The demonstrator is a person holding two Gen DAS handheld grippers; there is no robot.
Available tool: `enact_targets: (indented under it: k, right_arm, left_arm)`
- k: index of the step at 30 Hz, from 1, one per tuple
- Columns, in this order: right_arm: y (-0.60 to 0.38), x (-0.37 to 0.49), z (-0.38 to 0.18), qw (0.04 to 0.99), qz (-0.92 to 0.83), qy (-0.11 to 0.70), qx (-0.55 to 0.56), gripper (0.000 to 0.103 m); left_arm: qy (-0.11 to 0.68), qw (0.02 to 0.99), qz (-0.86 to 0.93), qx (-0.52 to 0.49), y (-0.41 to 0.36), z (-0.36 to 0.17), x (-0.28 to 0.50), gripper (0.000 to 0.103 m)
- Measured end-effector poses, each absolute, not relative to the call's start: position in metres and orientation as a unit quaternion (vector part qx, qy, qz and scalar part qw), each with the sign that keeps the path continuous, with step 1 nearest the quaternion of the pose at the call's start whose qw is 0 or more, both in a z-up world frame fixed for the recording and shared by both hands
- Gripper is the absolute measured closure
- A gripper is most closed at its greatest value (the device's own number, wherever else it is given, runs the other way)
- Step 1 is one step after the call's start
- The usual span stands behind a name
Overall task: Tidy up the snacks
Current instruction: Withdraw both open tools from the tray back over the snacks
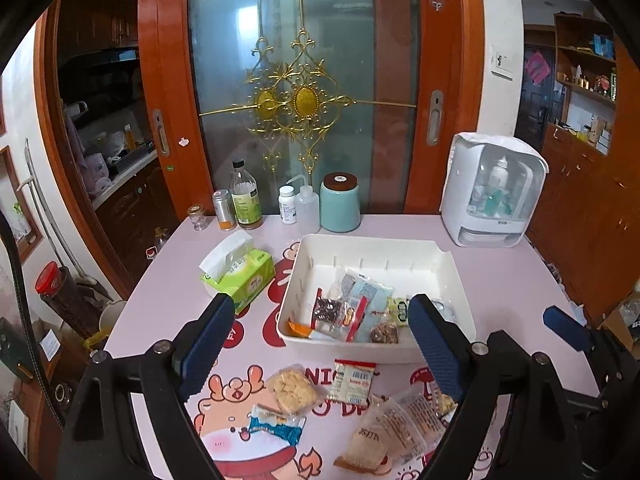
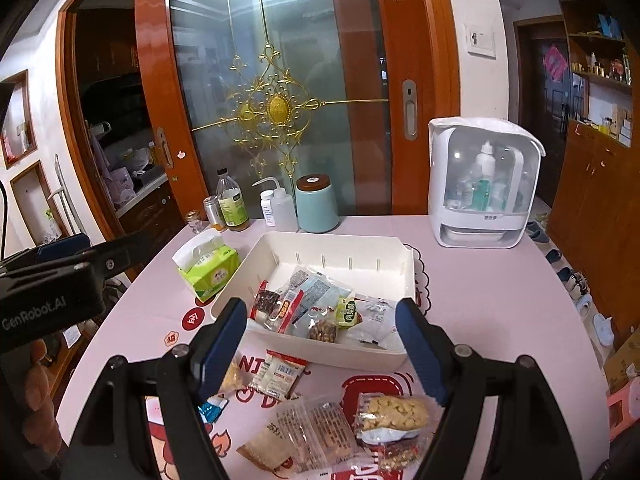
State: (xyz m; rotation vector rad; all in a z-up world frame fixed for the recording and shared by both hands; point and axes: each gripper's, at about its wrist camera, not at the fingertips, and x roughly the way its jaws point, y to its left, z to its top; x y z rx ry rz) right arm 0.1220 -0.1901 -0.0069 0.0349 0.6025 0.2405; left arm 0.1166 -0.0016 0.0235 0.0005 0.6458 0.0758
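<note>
A white bin (image 1: 456, 268) (image 2: 332, 350) sits mid-table and holds several snack packets (image 1: 352, 308) (image 2: 316, 308). More packets lie loose in front of it: a red-and-white packet (image 1: 352, 380) (image 2: 278, 374), a round cracker (image 1: 294, 390), a blue-and-white packet (image 1: 276, 428), clear bags (image 1: 392, 428) (image 2: 316, 436) and a yellow cracker pack (image 2: 394, 414). My left gripper (image 1: 322, 352) is open and empty above the loose packets. My right gripper (image 2: 320, 352) is open and empty near the bin's front wall. It shows at the right edge of the left wrist view (image 1: 568, 328).
A green tissue pack (image 1: 240, 276) (image 2: 208, 270) lies left of the bin. Bottles and a teal canister (image 1: 340, 204) (image 2: 316, 204) stand at the back edge. A white dispenser box (image 1: 492, 192) (image 2: 480, 184) stands at back right. The pink tablecloth (image 1: 500, 300) covers the table.
</note>
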Motion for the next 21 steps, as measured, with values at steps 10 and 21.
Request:
enact_targets:
  k: [10, 21]
  right_arm:
    - [-0.207, 0.092, -0.023, 0.944, 0.109, 0.313, 0.006, 0.025]
    - [-0.238, 0.076, -0.062, 0.931, 0.088, 0.355, 0.009, 0.026]
  left_arm:
    - [0.348, 0.937, 0.025, 0.011, -0.016, 0.000, 0.081, 0.015]
    - [0.379, 0.925, 0.008, 0.020, -0.031, -0.035, 0.064, 0.015]
